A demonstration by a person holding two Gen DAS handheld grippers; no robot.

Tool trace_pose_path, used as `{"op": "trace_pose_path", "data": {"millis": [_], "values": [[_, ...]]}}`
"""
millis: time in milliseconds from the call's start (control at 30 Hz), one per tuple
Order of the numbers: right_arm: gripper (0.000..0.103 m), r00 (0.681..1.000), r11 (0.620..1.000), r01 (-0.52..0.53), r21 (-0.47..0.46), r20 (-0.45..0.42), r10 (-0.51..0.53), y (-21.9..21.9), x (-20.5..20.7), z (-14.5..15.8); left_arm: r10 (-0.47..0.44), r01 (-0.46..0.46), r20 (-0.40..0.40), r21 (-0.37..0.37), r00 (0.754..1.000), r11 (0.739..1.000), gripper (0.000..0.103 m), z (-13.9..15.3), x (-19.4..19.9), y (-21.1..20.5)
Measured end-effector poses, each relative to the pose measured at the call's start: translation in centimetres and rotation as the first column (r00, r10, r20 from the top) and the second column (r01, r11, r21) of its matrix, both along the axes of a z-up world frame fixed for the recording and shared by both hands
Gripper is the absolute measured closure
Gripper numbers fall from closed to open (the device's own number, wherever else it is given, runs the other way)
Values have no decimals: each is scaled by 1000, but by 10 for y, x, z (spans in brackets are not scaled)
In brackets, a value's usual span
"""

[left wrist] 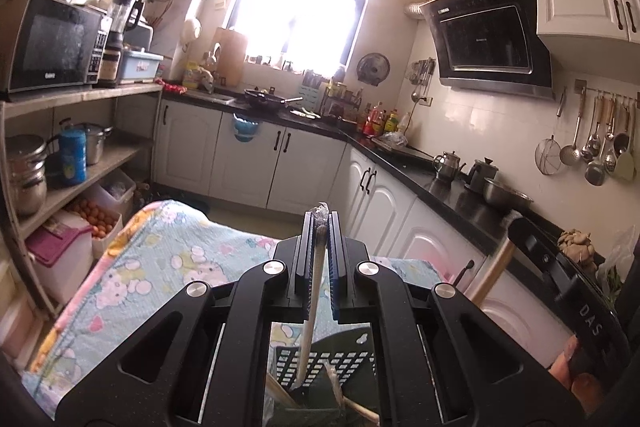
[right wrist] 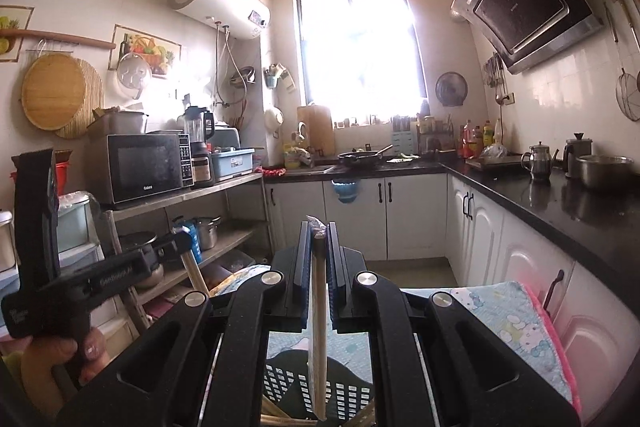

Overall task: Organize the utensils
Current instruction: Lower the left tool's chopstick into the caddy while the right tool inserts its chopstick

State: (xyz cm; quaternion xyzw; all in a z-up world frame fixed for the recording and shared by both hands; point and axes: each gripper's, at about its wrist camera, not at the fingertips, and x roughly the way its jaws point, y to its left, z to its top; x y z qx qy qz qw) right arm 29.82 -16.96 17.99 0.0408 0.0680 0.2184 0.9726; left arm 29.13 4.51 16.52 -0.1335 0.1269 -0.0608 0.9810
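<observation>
I've got both grippers pinched shut on wrapped chopsticks, L gripper (left wrist: 321, 223) on its pair (left wrist: 314, 291) and R gripper (right wrist: 319, 229) on its pair (right wrist: 319, 327), each hanging tip-down over the dark slotted basket (right wrist: 344, 393) on the cartoon-print cloth, prob so they drop in upright.

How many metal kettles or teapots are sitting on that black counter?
2: a shiny steel kettle and a darker pot beside it, left of the steel bowl. Others may be hidden.

Each gripper (left wrist: 320, 223) (right wrist: 319, 231) is matte black with blue-lined fingers and four round silver screws.
</observation>
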Motion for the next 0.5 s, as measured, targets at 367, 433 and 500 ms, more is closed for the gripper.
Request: {"op": "trace_pose_path", "data": {"millis": [367, 433, 500], "values": [[96, 1000, 1000, -20, 3, -14, 20, 17, 13, -28, -23, 21, -53, -28, 998, 999, 101, -33, 11, 3], [96, 1000, 1000, -17, 3, -17, 17, 19, 15, -31, -29, 27, -64, -29, 998, 999, 101, -38, 12, 2], [96, 1000, 1000, -13, 4, -22, 13, 20, 18, -35, -35, 33, -73, -31, 997, 999, 101, -42, 13, 1]]}}
